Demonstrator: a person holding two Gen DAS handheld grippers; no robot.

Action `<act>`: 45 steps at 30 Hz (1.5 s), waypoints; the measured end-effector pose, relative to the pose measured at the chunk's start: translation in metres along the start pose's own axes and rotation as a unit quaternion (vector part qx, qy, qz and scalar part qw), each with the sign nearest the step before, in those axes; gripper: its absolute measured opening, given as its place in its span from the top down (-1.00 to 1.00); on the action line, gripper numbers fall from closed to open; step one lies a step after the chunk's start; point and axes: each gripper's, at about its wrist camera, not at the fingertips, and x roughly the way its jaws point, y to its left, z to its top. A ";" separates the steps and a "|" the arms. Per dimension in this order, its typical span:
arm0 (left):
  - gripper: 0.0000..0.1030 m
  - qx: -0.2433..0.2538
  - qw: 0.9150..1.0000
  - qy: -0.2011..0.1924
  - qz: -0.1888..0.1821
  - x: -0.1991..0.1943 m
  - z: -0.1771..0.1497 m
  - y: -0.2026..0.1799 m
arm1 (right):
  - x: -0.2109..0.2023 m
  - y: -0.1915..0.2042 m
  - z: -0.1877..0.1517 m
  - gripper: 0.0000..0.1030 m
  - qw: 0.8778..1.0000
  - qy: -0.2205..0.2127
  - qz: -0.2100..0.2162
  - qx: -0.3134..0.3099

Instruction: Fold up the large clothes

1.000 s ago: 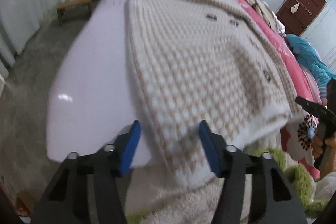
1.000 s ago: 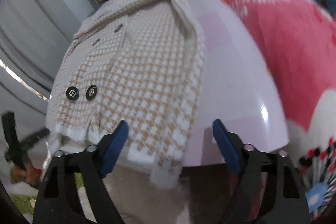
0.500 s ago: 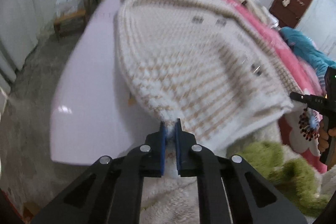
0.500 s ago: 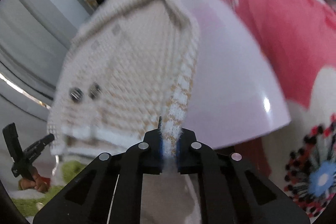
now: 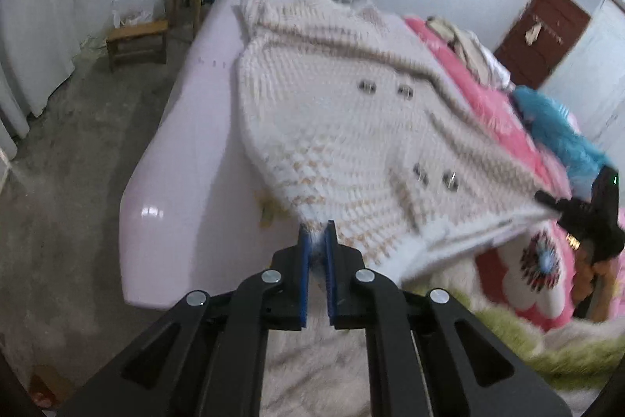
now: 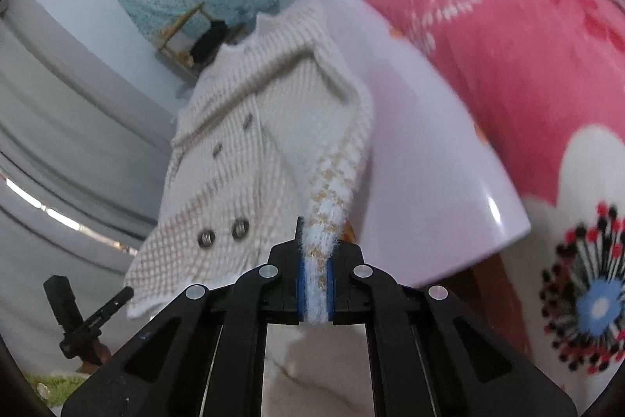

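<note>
Both views are lit softly and evenly, cool and slightly dim, with no hard shadows. In the left wrist view a small bright glare spot sits on the glossy lilac board (image 5: 172, 190) at centre left; the right wrist view shows a like highlight on the board (image 6: 449, 182) at right of centre, and a thin bright streak at the left edge. Motion blur smears the knitted coat (image 5: 351, 127) and its buttons, and the pink blanket (image 6: 527, 45) looks soft. The black gripper frames at the bottom are sharp. Fisheye bending curves straight lines, and dark vignette fills every corner.
</note>
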 end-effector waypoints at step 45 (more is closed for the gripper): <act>-0.33 -0.261 0.943 0.019 -0.205 0.116 0.065 0.093 | 0.105 -0.049 0.055 -0.48 0.993 0.029 0.030 0.111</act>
